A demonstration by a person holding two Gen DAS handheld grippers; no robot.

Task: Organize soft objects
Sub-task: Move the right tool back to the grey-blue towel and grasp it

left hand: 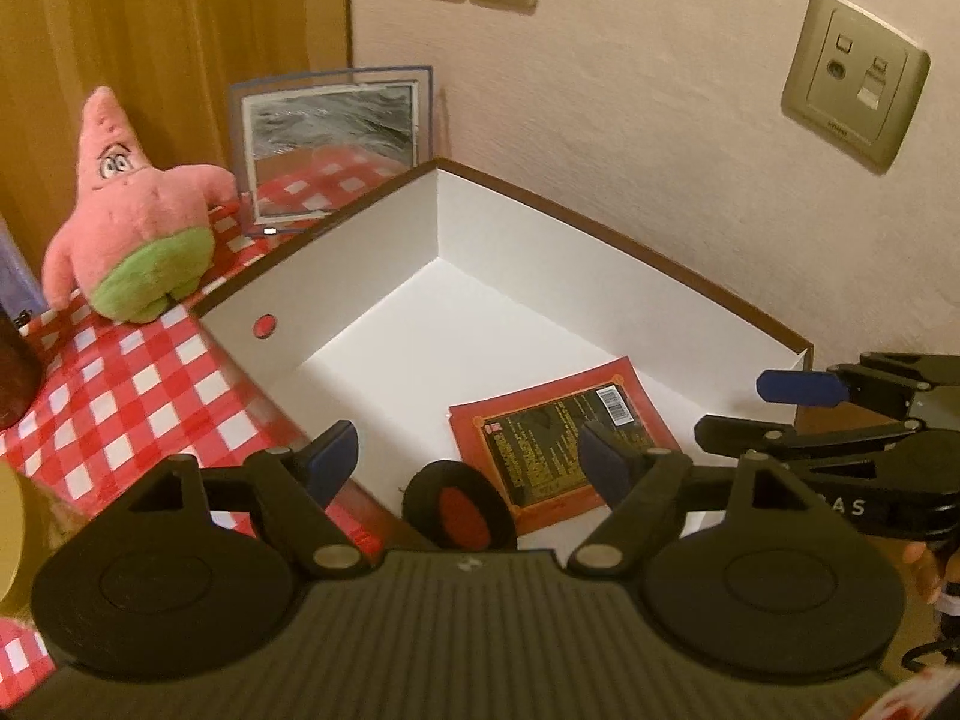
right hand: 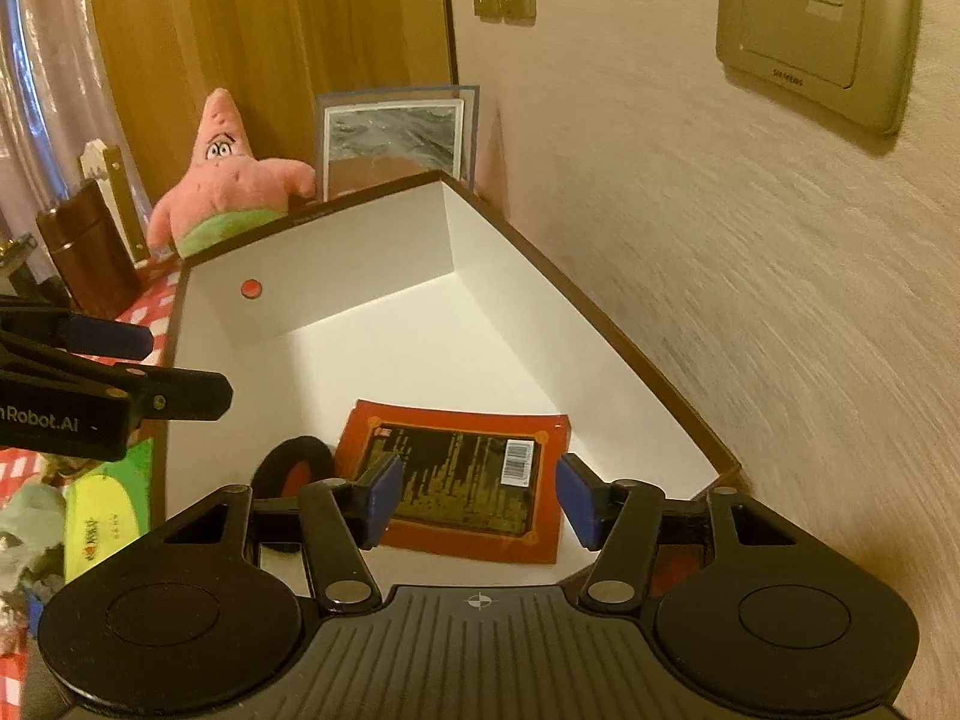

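A white box with a brown rim [left hand: 630, 246] [right hand: 600, 324] stands against the wall. On its floor lie a red and black packet [left hand: 558, 438] [right hand: 462, 480] and a black round pad with a red centre [left hand: 459, 507] [right hand: 288, 468]. My left gripper [left hand: 468, 462] [right hand: 162, 360] hangs open over the box's near left edge, nothing between its blue pads. My right gripper [right hand: 480, 498] [left hand: 756, 411] is open just above the packet, pads apart from it. A pink star plush with green shorts [left hand: 132, 222] [right hand: 234, 192] stands on the checked cloth left of the box.
A framed picture [left hand: 333, 144] [right hand: 396, 138] leans in the corner behind the box. Wall sockets [left hand: 855, 78] sit on the wall to the right. A brown canister [right hand: 90, 252], a green and yellow packet [right hand: 102, 516] and a grey soft thing [right hand: 30, 516] lie left of the box.
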